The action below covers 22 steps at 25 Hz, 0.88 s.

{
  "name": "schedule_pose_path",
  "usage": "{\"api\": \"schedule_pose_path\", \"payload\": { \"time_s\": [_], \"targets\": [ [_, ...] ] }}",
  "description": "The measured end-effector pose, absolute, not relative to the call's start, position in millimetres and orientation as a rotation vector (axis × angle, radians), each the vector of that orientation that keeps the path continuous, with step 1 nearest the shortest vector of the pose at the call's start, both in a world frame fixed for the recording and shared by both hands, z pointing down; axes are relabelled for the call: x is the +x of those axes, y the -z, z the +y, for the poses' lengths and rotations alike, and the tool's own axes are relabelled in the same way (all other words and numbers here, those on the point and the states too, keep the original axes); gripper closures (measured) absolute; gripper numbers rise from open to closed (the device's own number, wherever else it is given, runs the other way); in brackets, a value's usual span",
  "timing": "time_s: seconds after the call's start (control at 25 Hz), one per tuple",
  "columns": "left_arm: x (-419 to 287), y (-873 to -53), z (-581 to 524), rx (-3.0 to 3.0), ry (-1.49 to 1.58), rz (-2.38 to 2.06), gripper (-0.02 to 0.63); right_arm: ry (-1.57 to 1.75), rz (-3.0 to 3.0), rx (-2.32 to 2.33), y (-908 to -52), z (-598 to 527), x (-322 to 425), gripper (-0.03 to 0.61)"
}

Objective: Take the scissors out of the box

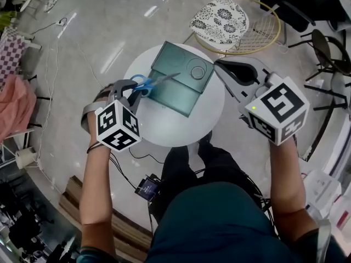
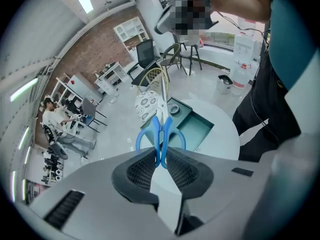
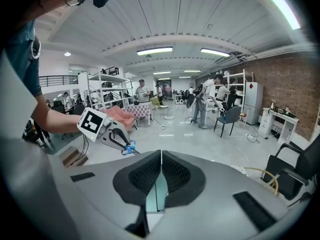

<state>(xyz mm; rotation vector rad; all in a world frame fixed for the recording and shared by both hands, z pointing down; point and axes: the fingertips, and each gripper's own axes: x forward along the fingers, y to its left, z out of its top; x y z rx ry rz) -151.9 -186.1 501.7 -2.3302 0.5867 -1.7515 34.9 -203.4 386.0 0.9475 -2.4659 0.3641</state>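
Note:
Blue-handled scissors (image 1: 143, 84) hang in the air over the left edge of the green box (image 1: 174, 96), blades pointing toward the box. My left gripper (image 1: 129, 90) is shut on their handles. In the left gripper view the scissors (image 2: 161, 133) stick out from between the pads (image 2: 142, 169), with the open box (image 2: 196, 128) below on the round white table (image 2: 225, 134). My right gripper (image 1: 220, 64) is held above the table's right side, shut with nothing in it. The right gripper view shows its pads (image 3: 150, 176) together and the left gripper (image 3: 121, 145) with the scissors (image 3: 130, 148).
A round object (image 1: 197, 70) lies in the box's far corner. Behind the table stand a patterned cushion (image 1: 219, 16) and a gold wire chair (image 1: 258, 29). Black chairs (image 1: 329, 51) stand at the right. A small device (image 1: 148, 188) with cables lies on the floor by my legs.

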Motion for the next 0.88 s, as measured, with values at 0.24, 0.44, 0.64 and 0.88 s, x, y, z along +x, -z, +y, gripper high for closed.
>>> {"api": "schedule_pose_path", "payload": {
  "time_s": [0.24, 0.44, 0.64, 0.88],
  "targets": [
    [-159.8, -427.1, -178.1, -2.342, 1.641, 0.763, 0.528, -0.302, -2.501, 0.922, -343.9, -194.7, 27.0, 0.54],
    [-165.5, -368.8, -170.2, -2.339, 1.547, 0.886, 0.528, -0.26, -2.537, 0.905, -308.7, -191.3, 20.7, 0.54],
    [-172.5, -323.0, -164.0, -2.354, 1.477, 1.014, 0.528, -0.187, -2.565, 0.89, -278.5, -194.3, 17.9, 0.54],
    [-178.7, -280.9, -143.3, -2.344, 1.394, 1.136, 0.528, -0.051, -2.618, 0.854, -243.6, -185.7, 9.1, 0.54]
  ]
}}
